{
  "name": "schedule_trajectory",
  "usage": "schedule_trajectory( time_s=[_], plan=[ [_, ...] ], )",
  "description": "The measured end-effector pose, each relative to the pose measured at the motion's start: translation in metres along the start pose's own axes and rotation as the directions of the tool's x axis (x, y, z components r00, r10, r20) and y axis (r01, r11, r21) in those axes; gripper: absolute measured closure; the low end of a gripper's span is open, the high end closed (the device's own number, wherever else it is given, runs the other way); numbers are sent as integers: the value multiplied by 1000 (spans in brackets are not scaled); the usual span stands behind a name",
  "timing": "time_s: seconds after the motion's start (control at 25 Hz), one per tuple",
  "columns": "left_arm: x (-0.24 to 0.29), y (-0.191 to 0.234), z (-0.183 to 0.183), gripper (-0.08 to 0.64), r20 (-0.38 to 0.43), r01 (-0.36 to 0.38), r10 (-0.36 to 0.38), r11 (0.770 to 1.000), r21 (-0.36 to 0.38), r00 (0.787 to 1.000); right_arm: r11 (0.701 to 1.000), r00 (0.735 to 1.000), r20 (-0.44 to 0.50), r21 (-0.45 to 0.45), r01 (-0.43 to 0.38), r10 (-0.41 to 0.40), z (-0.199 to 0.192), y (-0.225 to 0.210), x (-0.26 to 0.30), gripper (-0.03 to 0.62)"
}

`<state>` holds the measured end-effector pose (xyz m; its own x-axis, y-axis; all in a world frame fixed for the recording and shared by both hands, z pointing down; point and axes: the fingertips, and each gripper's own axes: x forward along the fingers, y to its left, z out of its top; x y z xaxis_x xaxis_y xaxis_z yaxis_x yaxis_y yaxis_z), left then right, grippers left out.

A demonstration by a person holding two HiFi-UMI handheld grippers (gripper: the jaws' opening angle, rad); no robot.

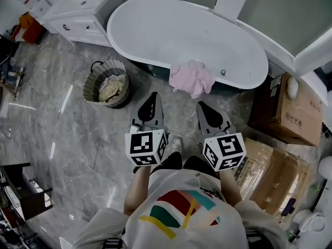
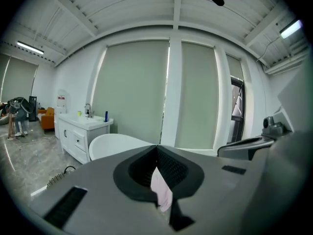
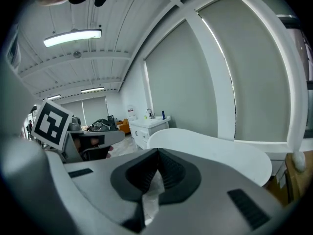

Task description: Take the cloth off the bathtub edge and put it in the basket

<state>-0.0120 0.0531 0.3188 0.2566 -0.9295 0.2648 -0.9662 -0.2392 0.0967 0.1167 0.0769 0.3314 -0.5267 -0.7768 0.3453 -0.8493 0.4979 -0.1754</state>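
Observation:
A pink cloth [image 1: 192, 78] hangs over the near edge of the white bathtub [image 1: 155, 30]. On the floor to the tub's left stands a woven basket [image 1: 106, 83] with something pale inside. My left gripper [image 1: 154, 94] and right gripper [image 1: 199, 105] are side by side, shut and empty, pointing at the tub a little short of the cloth. In the left gripper view the jaws [image 2: 156, 147] are closed, and the pink cloth [image 2: 162, 191] shows in the gap below them. The right gripper [image 3: 157, 152] is also closed, with the bathtub [image 3: 210, 146] ahead of it.
A white vanity cabinet [image 1: 85, 14] stands left of the tub. Cardboard boxes [image 1: 288, 113] are stacked on the right. Dark furniture [image 1: 18, 191] sits at the lower left. The floor is grey marble tile [image 1: 67, 139].

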Motion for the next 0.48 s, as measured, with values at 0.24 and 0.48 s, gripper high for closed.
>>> schedule_trajectory(
  time_s=[0.24,0.48],
  plan=[
    [47,-6,9,541,-12,60,-60,998,2,998,994,995,-6,31,101,-101,9,-35,16,580],
    [85,-37,9,541,-24,111,-111,994,11,994,984,984,18,28,177,-178,16,-80,26,580]
  ],
)
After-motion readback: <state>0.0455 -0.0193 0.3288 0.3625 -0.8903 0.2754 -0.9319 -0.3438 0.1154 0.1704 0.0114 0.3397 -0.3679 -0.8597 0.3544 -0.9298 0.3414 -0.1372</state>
